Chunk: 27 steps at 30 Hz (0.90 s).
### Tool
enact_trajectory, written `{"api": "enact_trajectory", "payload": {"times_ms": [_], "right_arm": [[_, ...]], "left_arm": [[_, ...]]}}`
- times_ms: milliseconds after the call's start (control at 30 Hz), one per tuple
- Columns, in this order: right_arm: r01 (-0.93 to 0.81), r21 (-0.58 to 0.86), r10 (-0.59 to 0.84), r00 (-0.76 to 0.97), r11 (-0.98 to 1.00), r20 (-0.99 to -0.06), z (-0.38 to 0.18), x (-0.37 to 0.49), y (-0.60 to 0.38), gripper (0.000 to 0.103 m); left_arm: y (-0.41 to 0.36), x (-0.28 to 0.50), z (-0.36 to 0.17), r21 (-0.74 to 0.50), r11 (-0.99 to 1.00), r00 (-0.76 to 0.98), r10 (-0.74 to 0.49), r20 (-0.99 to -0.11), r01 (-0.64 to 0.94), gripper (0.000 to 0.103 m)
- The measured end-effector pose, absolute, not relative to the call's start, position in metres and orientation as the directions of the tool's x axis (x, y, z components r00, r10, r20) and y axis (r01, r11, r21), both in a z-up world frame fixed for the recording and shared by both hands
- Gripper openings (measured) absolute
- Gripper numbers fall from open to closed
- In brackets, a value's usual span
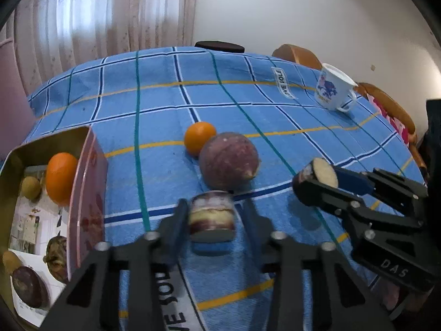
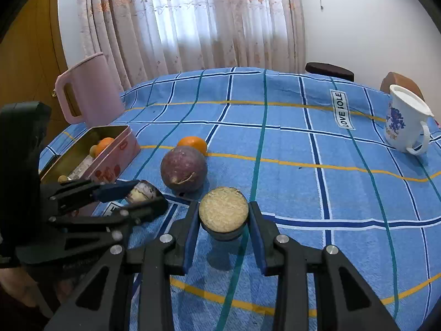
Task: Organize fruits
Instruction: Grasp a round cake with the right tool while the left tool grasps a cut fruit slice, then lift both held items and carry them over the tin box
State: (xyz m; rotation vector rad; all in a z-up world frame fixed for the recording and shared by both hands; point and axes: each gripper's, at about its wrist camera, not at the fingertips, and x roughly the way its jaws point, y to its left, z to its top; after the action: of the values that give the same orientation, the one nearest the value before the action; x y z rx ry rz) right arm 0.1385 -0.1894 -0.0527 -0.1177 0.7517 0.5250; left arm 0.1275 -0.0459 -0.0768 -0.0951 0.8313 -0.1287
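My left tongs (image 1: pixel 211 216) clamp a purple-and-cream fruit half (image 1: pixel 212 215); my right tongs (image 2: pixel 223 215) clamp another pale-faced half (image 2: pixel 223 213). At twelve o'clock lie a whole purple fruit (image 2: pixel 183 168) and orange (image 2: pixel 193 143); pink tin (image 2: pixel 115 151) at ten.

L wrist cam low, close, angled down over table (image 1: pixel 165 104), R cam likewise, both share whole purple fruit (image 2: pixel 183 168), prob.

Black left tool (image 1: pixel 211 215), blue pads (image 2: pixel 190 237), silver screws (image 2: pixel 282 238), "DAS" lettering (image 1: pixel 392 267)
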Motion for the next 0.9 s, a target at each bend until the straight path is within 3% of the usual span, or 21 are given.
{"api": "enact_trajectory", "payload": {"times_ms": [567,900], "right_arm": [[-0.525,0.086,0.467,0.656,0.847,-0.593,-0.04,0.124,-0.196,0.036],[-0.539,0.066,0.48,0.68,0.84,-0.554,-0.035,0.115,-0.196,0.036]], "left_arm": [[-0.045,0.097,-0.05,-0.082,0.994,0.813,-0.107,-0.572,0.073,0.035],[-0.043,0.088,-0.045,-0.082,0.995,0.848,-0.094,-0.521,0.06,0.035]]}}
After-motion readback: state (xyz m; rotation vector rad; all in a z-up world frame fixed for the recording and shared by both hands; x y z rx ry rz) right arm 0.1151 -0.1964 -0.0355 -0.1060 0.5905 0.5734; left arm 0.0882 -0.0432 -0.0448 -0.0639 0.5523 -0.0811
